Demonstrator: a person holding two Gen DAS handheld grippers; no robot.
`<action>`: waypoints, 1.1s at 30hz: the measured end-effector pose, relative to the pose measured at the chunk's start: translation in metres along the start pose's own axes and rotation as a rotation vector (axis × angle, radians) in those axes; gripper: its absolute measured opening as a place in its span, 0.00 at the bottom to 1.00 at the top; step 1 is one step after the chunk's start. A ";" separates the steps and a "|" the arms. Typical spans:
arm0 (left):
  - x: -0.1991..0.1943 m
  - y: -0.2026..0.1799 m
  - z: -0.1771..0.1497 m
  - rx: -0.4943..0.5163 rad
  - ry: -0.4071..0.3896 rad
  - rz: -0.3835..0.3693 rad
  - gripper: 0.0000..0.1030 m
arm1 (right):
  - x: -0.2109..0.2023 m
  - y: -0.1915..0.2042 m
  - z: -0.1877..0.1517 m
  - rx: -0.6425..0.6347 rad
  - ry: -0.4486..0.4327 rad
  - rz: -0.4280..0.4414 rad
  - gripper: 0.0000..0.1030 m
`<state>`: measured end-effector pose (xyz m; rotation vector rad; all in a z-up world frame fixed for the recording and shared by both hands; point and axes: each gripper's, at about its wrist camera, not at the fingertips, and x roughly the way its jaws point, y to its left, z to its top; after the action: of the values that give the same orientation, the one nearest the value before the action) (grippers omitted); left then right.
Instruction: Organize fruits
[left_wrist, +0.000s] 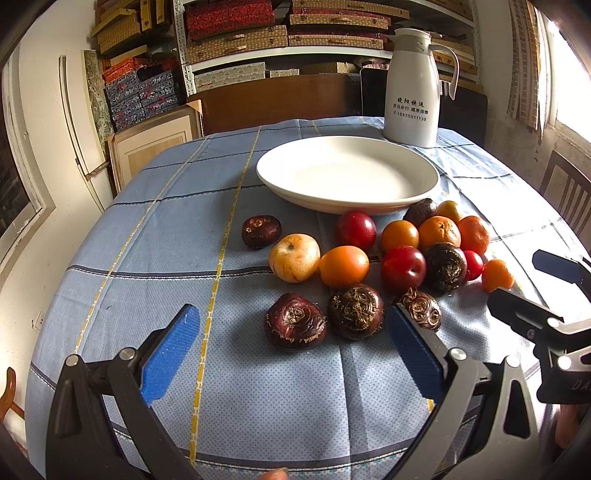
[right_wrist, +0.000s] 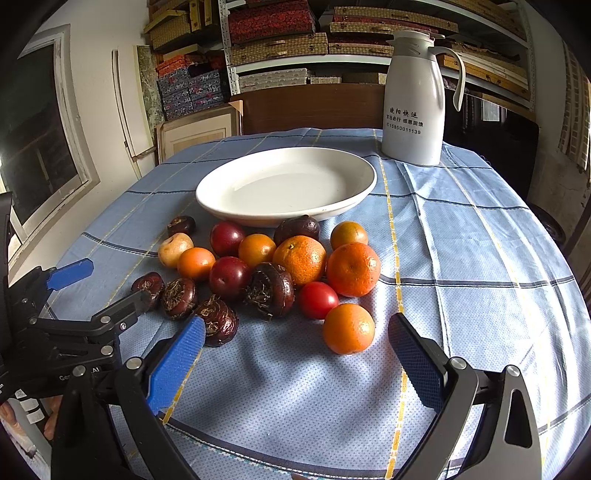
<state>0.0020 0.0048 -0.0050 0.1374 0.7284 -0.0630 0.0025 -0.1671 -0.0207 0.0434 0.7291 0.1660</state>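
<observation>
One plate (right_wrist: 221, 212) — one jug (right_wrist: 413, 110)

Two low, near wrist views (side by side) toward shared plate (left_wrist: 347, 173) (right_wrist: 286, 184).

Daylight enters from a blown-out window (left_wrist: 570, 66) at the right of the left wrist view, leaving the scene bright. Soft shadows fall leftward on the tabletop (right_wrist: 461, 236). Fisheye bending curves the edges, with dark vignetted corners. The far shelves (right_wrist: 280, 33) look slightly soft, perhaps out of focus.
</observation>
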 end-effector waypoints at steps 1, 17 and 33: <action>0.000 0.000 0.001 0.001 0.000 0.002 0.96 | 0.000 0.000 0.000 0.000 0.000 0.000 0.97; 0.002 -0.001 -0.001 0.002 0.005 0.002 0.96 | 0.000 0.003 0.001 -0.001 -0.001 0.001 0.97; 0.003 -0.002 -0.002 0.003 0.010 0.001 0.96 | -0.001 0.003 0.001 -0.001 -0.001 0.001 0.97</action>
<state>0.0031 0.0034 -0.0089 0.1412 0.7379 -0.0626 0.0017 -0.1643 -0.0193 0.0428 0.7280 0.1672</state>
